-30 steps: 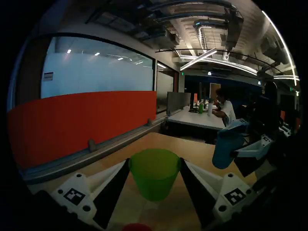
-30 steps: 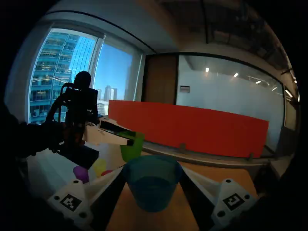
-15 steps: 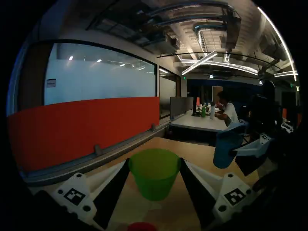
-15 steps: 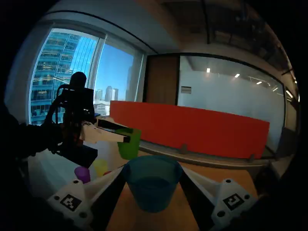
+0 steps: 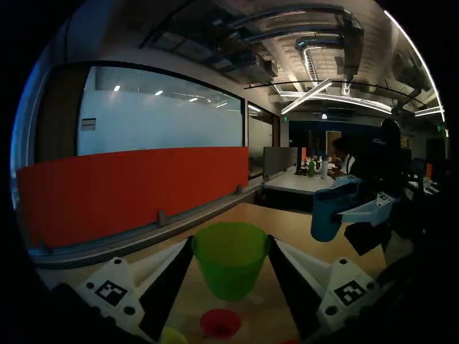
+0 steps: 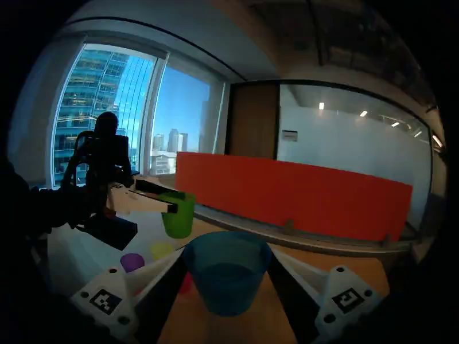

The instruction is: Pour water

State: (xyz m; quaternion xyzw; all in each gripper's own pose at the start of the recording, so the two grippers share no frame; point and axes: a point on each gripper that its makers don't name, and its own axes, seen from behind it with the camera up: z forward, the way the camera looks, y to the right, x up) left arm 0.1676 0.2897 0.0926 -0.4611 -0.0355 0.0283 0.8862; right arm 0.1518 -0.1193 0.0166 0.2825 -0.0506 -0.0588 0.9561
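In the left gripper view my left gripper (image 5: 230, 269) is shut on a green cup (image 5: 230, 259), held upright above the wooden table (image 5: 287, 226). Farther right there, the blue cup (image 5: 327, 213) hangs in the right gripper (image 5: 344, 209). In the right gripper view my right gripper (image 6: 227, 281) is shut on that blue cup (image 6: 227, 278), which holds water partway up. To its left in that view, the green cup (image 6: 177, 215) sits in the left gripper (image 6: 150, 200), held by a dark sleeve and hand (image 6: 54, 206).
Small cups lie on the table below: a red one (image 5: 220, 323) and a yellow one (image 5: 172, 335); a purple one (image 6: 132, 262) and a yellow one (image 6: 162, 249) show in the right gripper view. An orange partition (image 6: 298, 192) runs along the far table edge. A seated person (image 5: 343, 163) is far off.
Both grippers have lifted and swung slightly; the small cups on the table come more into view below. In the right gripper view the green cup drifted left. Both grips are unchanged.
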